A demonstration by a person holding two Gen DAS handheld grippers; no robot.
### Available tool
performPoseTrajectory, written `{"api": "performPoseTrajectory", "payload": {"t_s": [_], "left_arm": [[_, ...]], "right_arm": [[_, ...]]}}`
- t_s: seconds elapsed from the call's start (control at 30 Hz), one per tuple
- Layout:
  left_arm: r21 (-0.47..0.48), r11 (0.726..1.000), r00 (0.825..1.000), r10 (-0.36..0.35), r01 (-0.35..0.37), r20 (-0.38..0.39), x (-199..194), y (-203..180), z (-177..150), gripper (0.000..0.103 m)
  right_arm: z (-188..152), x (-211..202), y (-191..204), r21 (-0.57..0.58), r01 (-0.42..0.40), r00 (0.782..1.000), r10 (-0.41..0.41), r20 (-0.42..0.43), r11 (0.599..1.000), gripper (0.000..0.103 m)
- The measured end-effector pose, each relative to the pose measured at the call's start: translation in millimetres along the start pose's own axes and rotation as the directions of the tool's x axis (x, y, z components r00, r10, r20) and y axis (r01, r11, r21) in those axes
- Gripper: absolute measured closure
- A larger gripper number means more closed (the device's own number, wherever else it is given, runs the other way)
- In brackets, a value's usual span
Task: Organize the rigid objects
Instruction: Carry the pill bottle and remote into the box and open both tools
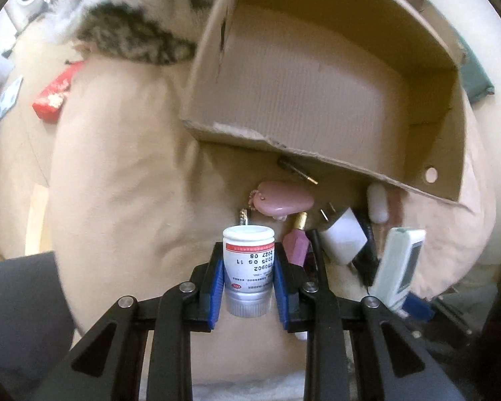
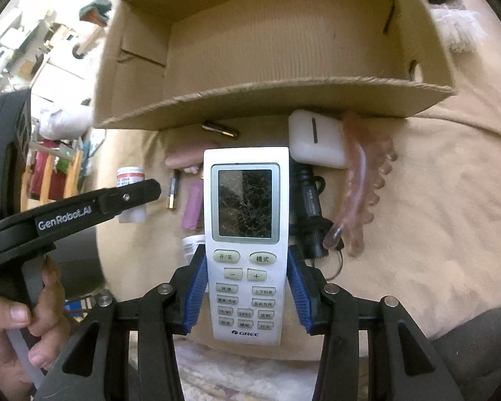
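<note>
Both tools are loaded, and the risks come from the grips. The left gripper (image 1: 248, 275) is clenched on a small white-capped medicine bottle with a red band and grey base (image 1: 248, 264), its blue pads (image 1: 216, 287) pressing the round label wall. A smooth cylinder held by 2 flat pads could roll or slide out if the wrist tilts. Its long axis runs along the fingers, white cap pointing away toward the open brown cardboard box (image 1: 317, 77), base toward the camera.

The right gripper (image 2: 247, 289) grasps a white Gree remote control with a cracked dark screen (image 2: 247, 240) by its 2 long edges, at the button half. The screen end (the heavier-looking one) sticks well beyond the pads, so it could pivot downward or clip the box's near wall as it goes in. Its long axis also follows the fingers, screen end toward the box (image 2: 274, 43), logo end nearest the camera.

Both things hang over the beige cushion (image 1: 127, 173), just short of the box.
</note>
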State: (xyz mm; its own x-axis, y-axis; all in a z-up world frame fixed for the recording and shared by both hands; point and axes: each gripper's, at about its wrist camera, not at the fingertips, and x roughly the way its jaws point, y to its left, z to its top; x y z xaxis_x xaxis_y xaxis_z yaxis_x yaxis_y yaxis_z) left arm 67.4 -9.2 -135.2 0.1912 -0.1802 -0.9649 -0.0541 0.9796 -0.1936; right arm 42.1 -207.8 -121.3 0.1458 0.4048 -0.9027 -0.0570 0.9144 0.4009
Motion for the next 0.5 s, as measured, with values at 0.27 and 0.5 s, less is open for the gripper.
{"api": "performPoseTrajectory", "payload": {"t_s": [0.27,0.5], "left_arm": [[0.021,1.000,0.994,0.003,-0.005,0.107,-56,-1,8,0.079],[0.061,0.998,0.980,0.016,-0.029,0.198,-90,-14,43,0.079]], "right_arm": [[11,-58,5,-0.033,-0.044,0.990,0.048,0.129,0.999,0.055],[51,-87,11,-0.062,-0.030,0.976,0.043,0.213,0.998,0.055]]}}
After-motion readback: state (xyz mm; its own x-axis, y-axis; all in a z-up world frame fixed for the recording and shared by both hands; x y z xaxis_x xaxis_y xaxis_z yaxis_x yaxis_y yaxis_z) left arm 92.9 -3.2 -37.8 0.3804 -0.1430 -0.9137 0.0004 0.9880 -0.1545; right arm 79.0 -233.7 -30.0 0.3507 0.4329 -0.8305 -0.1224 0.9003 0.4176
